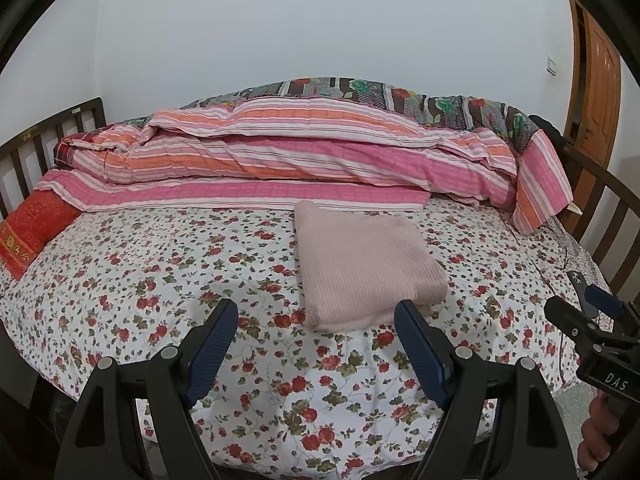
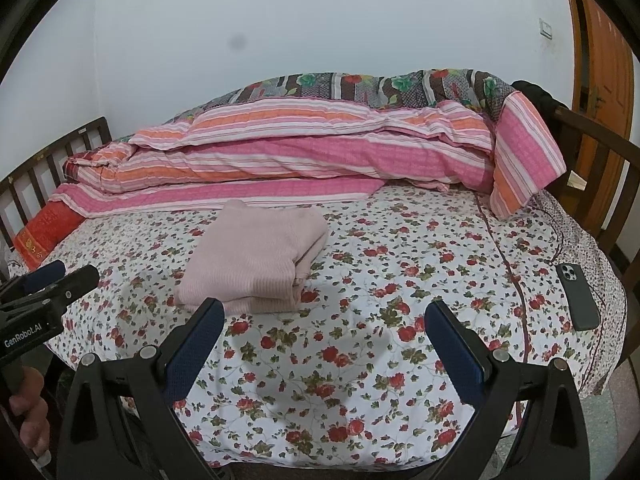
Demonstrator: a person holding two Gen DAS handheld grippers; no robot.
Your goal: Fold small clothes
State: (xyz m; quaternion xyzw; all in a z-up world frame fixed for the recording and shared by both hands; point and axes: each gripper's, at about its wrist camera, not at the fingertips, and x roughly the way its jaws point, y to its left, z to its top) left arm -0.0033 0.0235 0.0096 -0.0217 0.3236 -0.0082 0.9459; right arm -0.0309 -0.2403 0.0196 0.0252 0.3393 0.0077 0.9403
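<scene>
A: What fills the view?

B: A bed (image 1: pixel 120 280) with a white sheet printed with red flowers. Along its far side, against the wall, lies a bundled pink and orange striped quilt (image 1: pixel 280 160), with a darker flowered cover behind it.

A: And the clothing?

B: A pink knitted garment (image 1: pixel 364 268) lies folded into a neat block on the sheet, just in front of the quilt's near edge. From the right wrist view its stacked layers show at the side.

A: Anything else on the bed?

B: A red cushion (image 1: pixel 28 232) sits at the left by the slatted headboard, and a dark phone (image 2: pixel 578 296) lies face down near the right edge. A thin line beside it may be a cable, though it is too faint to be sure.

A: The grippers?

B: The left gripper (image 1: pixel 316 326) hovers above the sheet, jaws spread wide, nothing between them; the garment's near corner lies just beyond. The right gripper (image 2: pixel 324 326) is likewise spread and empty, garment off to its left
</scene>
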